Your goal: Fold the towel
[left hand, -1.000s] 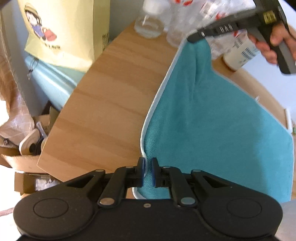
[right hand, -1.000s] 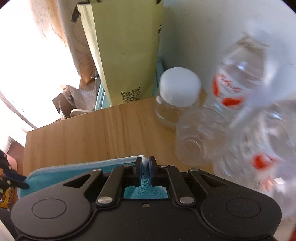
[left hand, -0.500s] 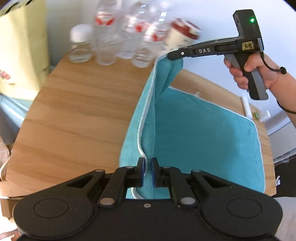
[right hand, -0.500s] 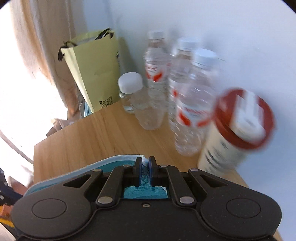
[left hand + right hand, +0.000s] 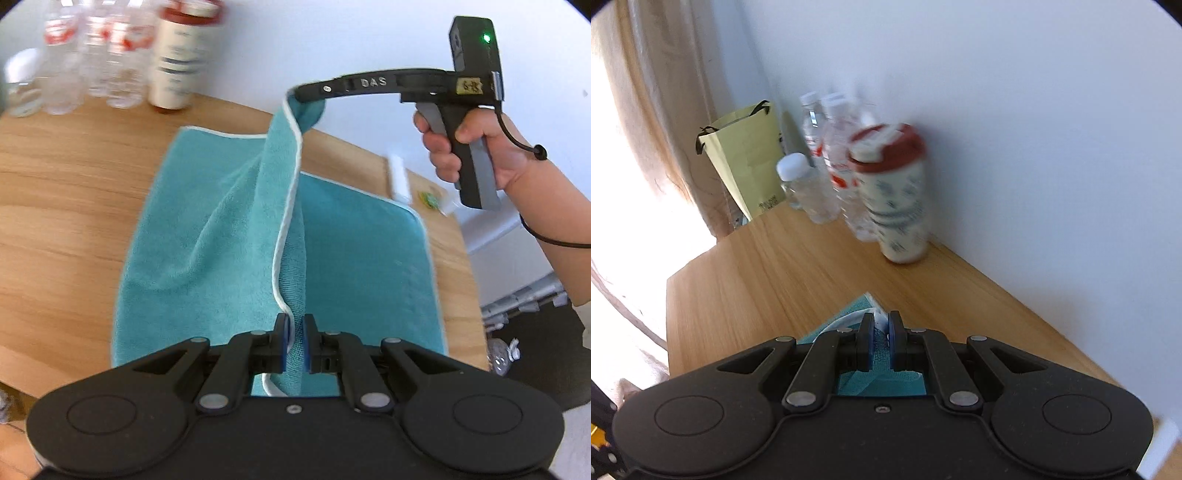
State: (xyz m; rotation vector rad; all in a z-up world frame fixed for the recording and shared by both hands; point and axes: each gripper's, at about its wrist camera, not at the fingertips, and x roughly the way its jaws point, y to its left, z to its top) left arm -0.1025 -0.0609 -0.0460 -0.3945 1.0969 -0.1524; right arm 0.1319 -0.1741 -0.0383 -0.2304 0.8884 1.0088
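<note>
Left wrist view: the left gripper point(image 5: 294, 341) and the right gripper point(image 5: 301, 95) each pinch one edge of the teal towel point(image 5: 351, 258), lifted above the table point(image 5: 74, 192). Fold half done; that edge likely must go across and down.

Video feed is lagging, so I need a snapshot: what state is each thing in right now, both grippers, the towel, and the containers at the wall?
Left gripper: shut on towel's near edge.
Right gripper: shut on towel's far corner, raised.
Towel: half lifted off the table, rest flat.
Water bottles: upright, capped.
Red-lidded cup: upright, lid on.
Paper bag: standing.
</note>
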